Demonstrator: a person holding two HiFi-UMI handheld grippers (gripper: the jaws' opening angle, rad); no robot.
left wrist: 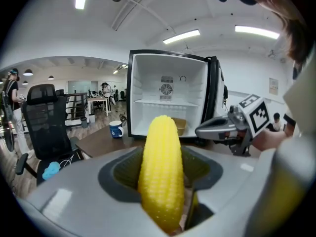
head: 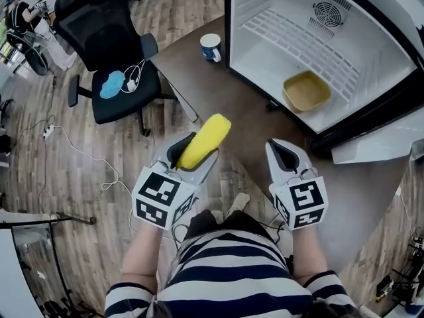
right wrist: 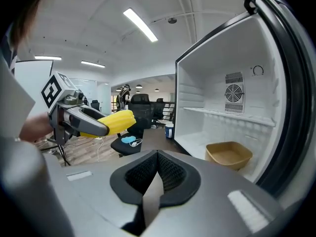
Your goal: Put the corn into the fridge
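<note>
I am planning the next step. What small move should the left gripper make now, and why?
Probably carry the left gripper forward toward the open fridge: its jaws grip the corn, which is outside the fridge, and the floor has bare space beside the tan tray.

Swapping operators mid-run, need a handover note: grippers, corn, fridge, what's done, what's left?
Left gripper: shut on the corn, held in the air in front of the fridge, not yet inside.
Right gripper: shut, empty, beside the left one.
Fridge: stands on the table with its door open; a tan tray sits on its floor.
Done: corn is in the grip, fridge is open.
Left: carry the corn in, set it down, release; likely close the door after.
</note>
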